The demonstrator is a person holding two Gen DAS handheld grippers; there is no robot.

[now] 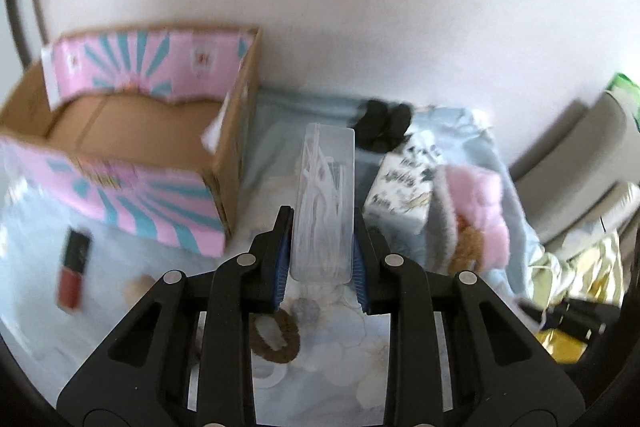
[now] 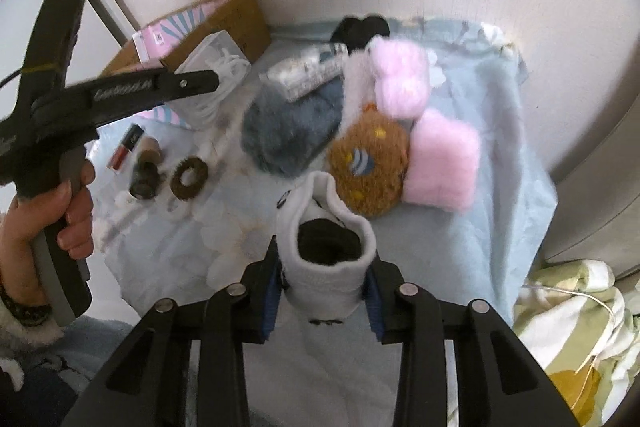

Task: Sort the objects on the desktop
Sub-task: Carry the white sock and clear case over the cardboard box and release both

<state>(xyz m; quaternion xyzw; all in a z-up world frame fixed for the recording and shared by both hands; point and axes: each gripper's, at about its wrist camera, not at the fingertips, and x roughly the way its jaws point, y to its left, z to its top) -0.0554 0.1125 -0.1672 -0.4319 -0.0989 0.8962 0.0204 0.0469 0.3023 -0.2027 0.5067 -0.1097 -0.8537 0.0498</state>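
My left gripper [image 1: 322,223] is shut on a clear plastic case [image 1: 326,199] of white sticks and holds it above the blue cloth, just right of the open pink-and-teal cardboard box [image 1: 132,147]. In the right wrist view the left gripper [image 2: 208,79] carries the case [image 2: 216,67] near the box [image 2: 200,27]. My right gripper [image 2: 322,267] is shut on a rolled white sock [image 2: 328,247] with a black inside, held over the cloth in front of the brown plush [image 2: 368,167].
On the blue cloth [image 2: 480,227] lie a lipstick [image 1: 74,267], a brown hair tie [image 2: 190,177], a grey furry item [image 2: 288,131], pink fluffy items [image 2: 440,159], a patterned packet [image 1: 404,183] and black socks [image 1: 384,123]. A wall stands behind. Bedding [image 2: 568,327] lies at right.
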